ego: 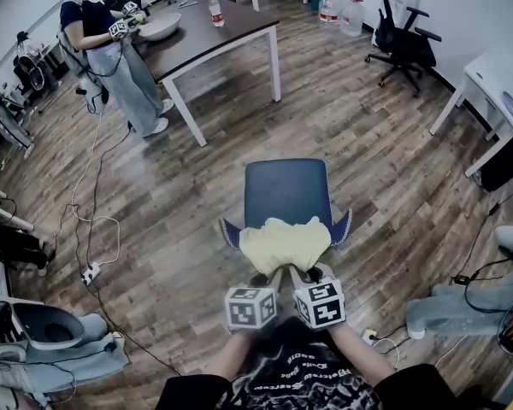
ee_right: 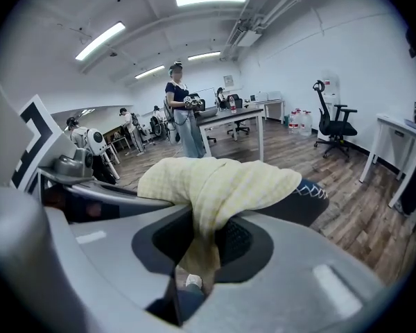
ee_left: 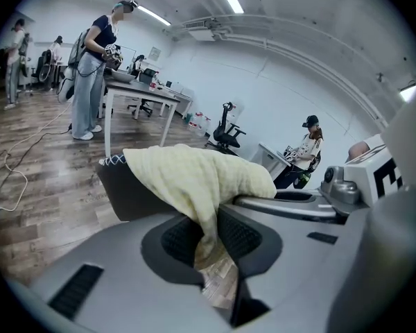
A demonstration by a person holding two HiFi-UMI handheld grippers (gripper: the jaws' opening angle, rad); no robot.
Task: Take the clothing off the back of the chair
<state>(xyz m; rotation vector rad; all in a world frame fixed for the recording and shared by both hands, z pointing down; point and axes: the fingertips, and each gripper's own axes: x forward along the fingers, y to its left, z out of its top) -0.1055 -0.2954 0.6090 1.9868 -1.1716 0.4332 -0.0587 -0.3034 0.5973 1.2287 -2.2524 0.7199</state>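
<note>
Okay, I have both pairs of jaws nipped narrow on the cloth (ego: 284,242): my left gripper (ego: 275,274) and right gripper (ego: 298,274) each pinch a gathered fold of soft, pale-yellow, waffle-textured fabric between ribbed black pads. It drapes in a rumpled hump over the dark padded back of the chair (ego: 286,190), behind its smooth blue seat.

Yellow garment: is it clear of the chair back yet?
No, the yellow garment lies draped across the chair back, its dark corners showing at either side.
</note>
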